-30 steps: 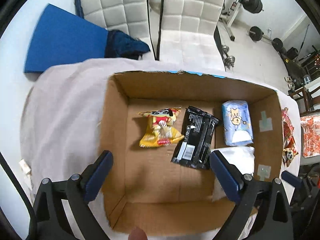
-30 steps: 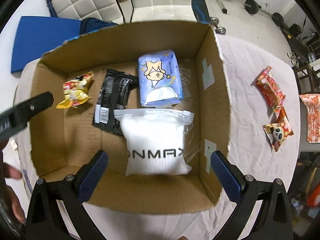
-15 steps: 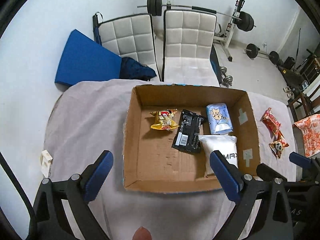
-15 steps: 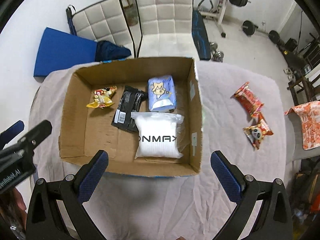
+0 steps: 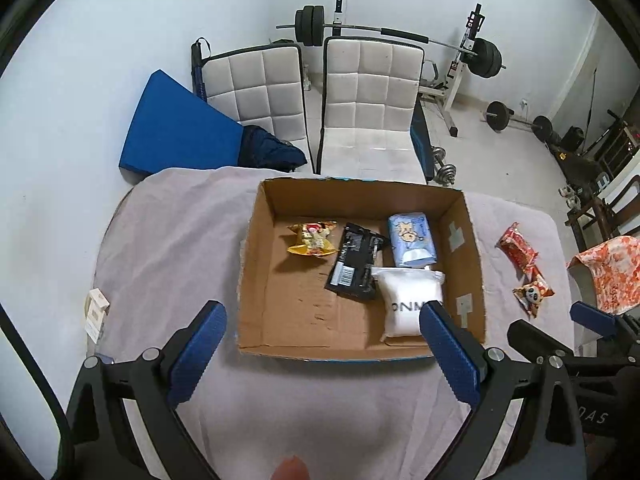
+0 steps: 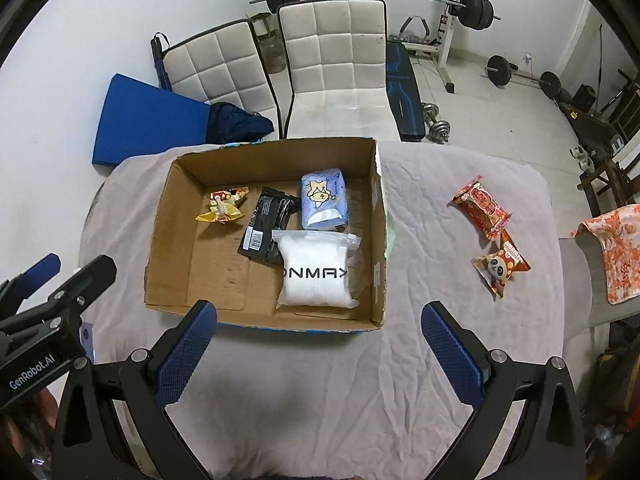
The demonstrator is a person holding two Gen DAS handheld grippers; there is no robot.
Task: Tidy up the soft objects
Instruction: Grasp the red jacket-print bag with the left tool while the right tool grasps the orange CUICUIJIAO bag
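Both grippers, left gripper (image 5: 320, 344) and right gripper (image 6: 320, 340), hung spread wide and empty above the grey cloth-covered table (image 6: 432, 216). Inside the open brown cardboard box (image 6: 378, 240) lay a white zip pouch (image 6: 316, 272), a pale blue tissue pack (image 6: 323, 200), a black sachet (image 6: 266, 230) and a yellow snack bag (image 6: 222, 210). Two orange-red snack packets (image 6: 482, 206) lay on the cloth, well apart from the box.

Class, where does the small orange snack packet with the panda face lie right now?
In the right wrist view, the orange panda-face snack packet lies on the cloth-covered table, right of the cardboard box, beside a red packet.
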